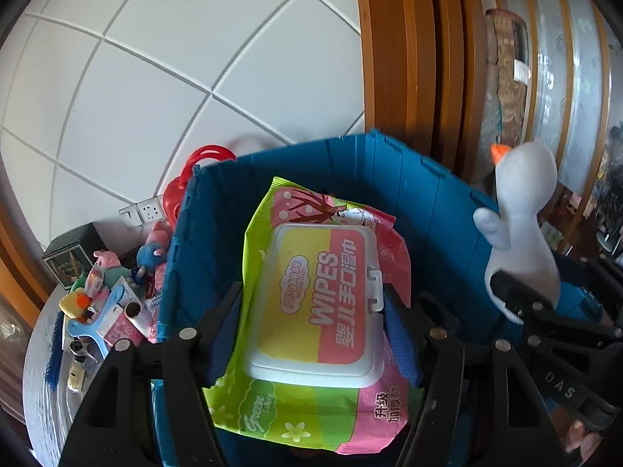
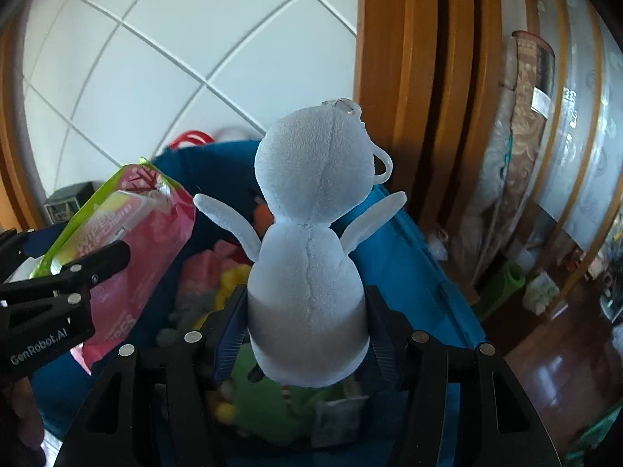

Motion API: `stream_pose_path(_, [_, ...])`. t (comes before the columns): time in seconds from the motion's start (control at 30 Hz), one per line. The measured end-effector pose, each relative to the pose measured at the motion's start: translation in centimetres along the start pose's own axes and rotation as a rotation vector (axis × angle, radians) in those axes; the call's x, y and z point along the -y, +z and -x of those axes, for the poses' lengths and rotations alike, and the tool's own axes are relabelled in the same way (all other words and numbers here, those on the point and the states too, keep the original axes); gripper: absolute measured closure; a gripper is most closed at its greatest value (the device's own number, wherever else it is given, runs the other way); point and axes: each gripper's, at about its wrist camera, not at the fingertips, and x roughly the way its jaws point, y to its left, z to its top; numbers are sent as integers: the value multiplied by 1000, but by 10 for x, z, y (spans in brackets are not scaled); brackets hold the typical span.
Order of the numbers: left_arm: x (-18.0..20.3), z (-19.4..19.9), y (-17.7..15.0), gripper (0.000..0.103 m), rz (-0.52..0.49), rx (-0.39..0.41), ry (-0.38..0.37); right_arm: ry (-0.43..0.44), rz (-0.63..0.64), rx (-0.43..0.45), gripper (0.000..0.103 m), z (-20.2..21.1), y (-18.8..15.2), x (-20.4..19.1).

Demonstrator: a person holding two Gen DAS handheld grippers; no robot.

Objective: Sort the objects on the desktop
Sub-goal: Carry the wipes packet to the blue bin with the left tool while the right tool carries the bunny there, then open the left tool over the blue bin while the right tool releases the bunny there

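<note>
Wipes pack point(image 1: 311, 311) lengthwise between pads

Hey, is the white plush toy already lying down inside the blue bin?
No, the white plush toy is upright, gripped between the right gripper's fingers above the blue bin, not lying inside it.

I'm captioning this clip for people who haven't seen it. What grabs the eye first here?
The bright green-and-pink wipes pack, clamped in the left gripper over the blue bin. Beside it, a white plush snowman stands upright in the right gripper, above toys already in the bin.
</note>
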Motion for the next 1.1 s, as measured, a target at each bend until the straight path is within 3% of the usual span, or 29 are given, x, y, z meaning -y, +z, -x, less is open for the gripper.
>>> stream_pose_path(0.2, [8,-22,-1,32,11,-67,3,-12,24,-14,45,-11,2,12])
stream_pose_path(0.27, [9,-19,-2,32,10,-50,18,-10,28,-20,45,-18,3,14])
stream_pose_path(0.37, [4,-18,1,20,10,-36,16,-8,32,-27,45,-25,4,18])
stream_pose_path(0.77, [-15,1,-14,19,15,-17,44,-48,99,-31,41,-27,1,4])
stream_pose_path(0.93, [-21,7,-20,19,17,-18,37,-50,91,-25,16,-21,-3,3])
stream_pose_path(1.1, [-28,24,-25,19,27,14,23,-53,85,21,0,6,-6,-1])
